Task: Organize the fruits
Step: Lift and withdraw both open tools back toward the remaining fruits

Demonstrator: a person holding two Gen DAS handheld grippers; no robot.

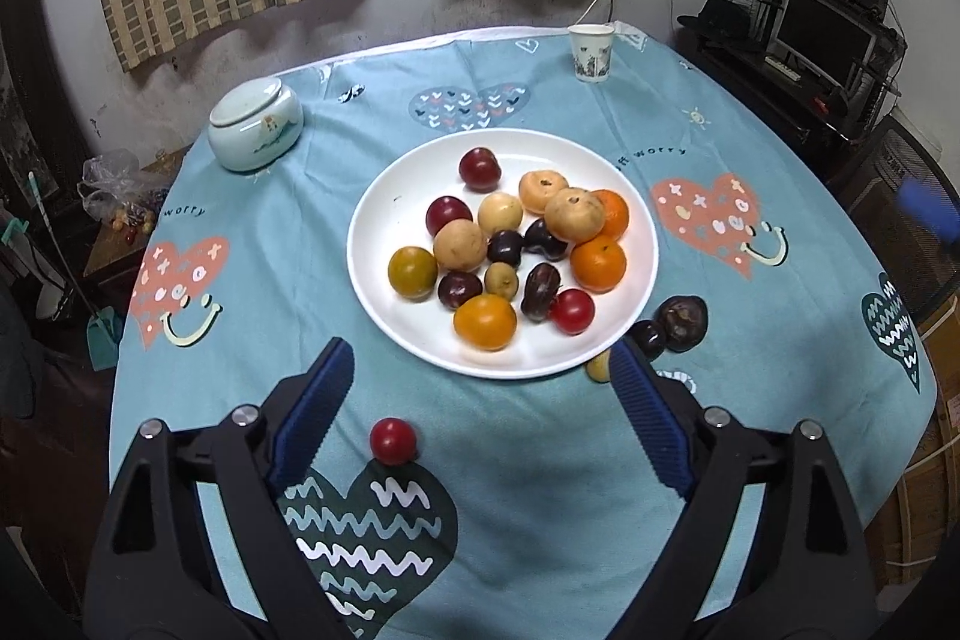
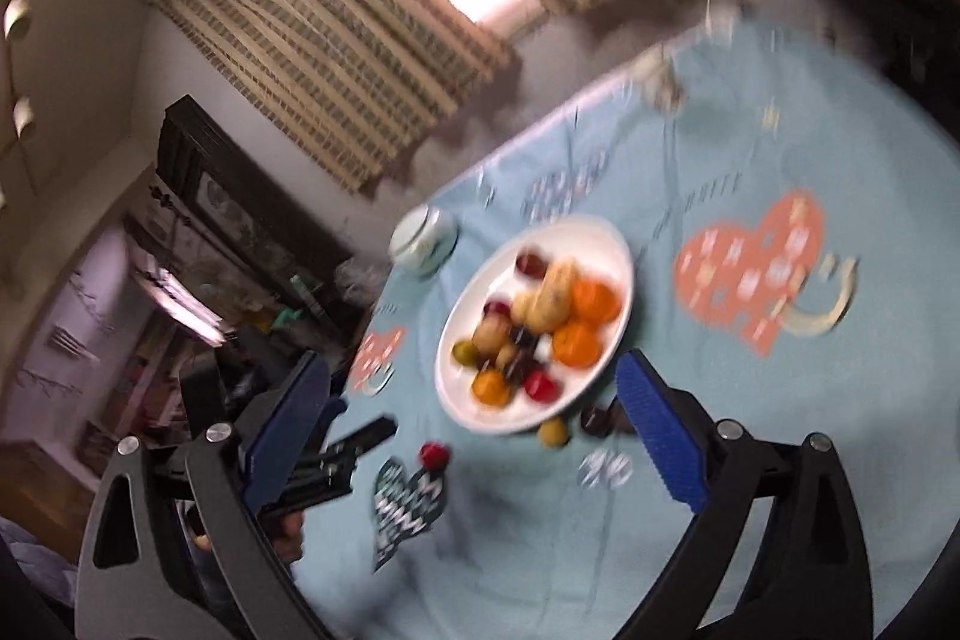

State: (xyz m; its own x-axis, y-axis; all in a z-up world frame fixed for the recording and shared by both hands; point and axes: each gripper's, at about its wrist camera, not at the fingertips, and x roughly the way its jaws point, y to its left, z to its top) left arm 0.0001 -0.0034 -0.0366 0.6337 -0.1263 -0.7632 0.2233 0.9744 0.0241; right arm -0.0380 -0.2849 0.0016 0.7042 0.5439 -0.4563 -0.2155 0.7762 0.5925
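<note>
A white plate (image 1: 396, 196) in the middle of the table holds several fruits: oranges, pale pears, dark plums and red ones. A small red fruit (image 1: 393, 440) lies loose on the cloth between my left gripper's fingers. My left gripper (image 1: 480, 370) is open and empty, just before the plate's near rim. Two dark fruits (image 1: 672, 325) and a yellow one (image 1: 598, 367) lie right of the plate. The right wrist view is blurred: my right gripper (image 2: 474, 388) is open and empty above the table, with the plate (image 2: 600, 244) and the loose red fruit (image 2: 433, 454) ahead.
A pale green lidded jar (image 1: 255, 124) stands at the back left and a paper cup (image 1: 591, 52) at the back right on the blue patterned tablecloth (image 1: 540, 490). A shelf with a monitor (image 1: 822, 40) stands right of the table. My left gripper's body (image 2: 336, 454) shows in the right wrist view.
</note>
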